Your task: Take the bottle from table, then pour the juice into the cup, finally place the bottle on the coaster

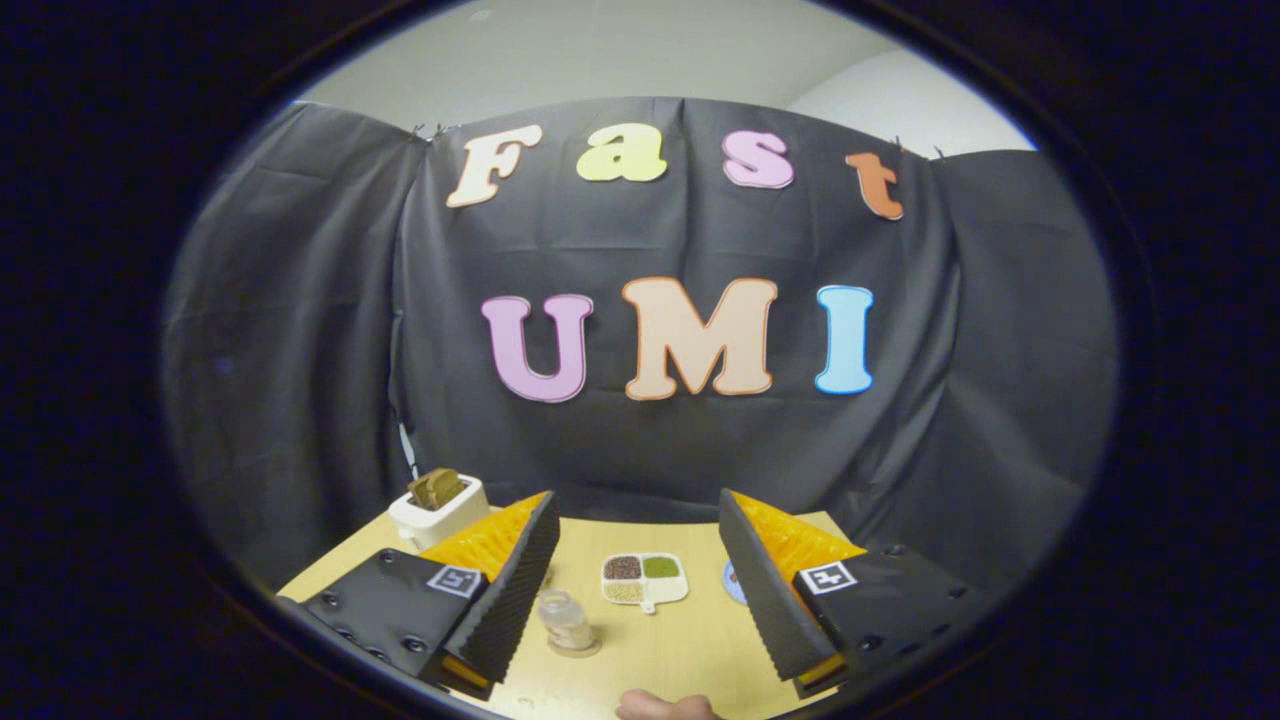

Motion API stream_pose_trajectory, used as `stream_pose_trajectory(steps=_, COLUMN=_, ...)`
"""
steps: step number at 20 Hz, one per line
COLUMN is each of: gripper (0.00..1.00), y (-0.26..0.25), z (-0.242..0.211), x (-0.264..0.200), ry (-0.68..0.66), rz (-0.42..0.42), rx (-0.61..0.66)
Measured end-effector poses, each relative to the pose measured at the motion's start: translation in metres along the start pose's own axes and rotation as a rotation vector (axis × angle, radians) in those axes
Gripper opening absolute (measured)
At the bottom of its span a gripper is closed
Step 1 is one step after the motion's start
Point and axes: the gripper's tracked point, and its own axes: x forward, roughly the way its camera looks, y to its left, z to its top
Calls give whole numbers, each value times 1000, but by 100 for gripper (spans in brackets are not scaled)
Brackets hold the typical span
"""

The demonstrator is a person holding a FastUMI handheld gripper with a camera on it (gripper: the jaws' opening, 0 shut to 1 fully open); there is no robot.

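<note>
Claw [638, 540] is wide open, nothing between the fingers; it sits well above the surface [680, 650] and looks down on it at an angle. Both fingers are wedge-shaped with ribbed, foam-like inner faces, and each carries a square printed marker tag on its matte housing, which shows round screw heads. Surface is smooth light wood-tone laminate, with the far edge meeting the draped black cloth wall [660, 440], which hangs in soft folds. Bottle [566, 620] is a small clear plastic one, short and cylindrical with a rounded shoulder and pale contents in the lower part. It stands upright just beside the left finger's inner face, and closer to the near edge than the far one. It sits on a thin round tan disc, which looks like the coaster [580, 650], though only its rim shows around the bottle base. Beyond the bottle, about mid-surface between the fingers, lies a white rounded-square tray [645, 581] divided into four compartments holding grainy fills: dark brown, green, pale tan, and one I can't make out. A round bluish object [733, 582] peeks out from behind the right finger; it's too hidden to tell what it is. At the far left corner there's a white boxy toaster [437, 510] with glossy plastic sides and brown slices sticking up from its slots. A bit of a hand [665, 706] shows at the near edge of the surface.
</note>
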Motion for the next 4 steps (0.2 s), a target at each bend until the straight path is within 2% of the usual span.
stream_pose_trajectory(steps=4, gripper=99, y=-23, z=34, x=-5, ry=-62, rz=-24, rx=15)
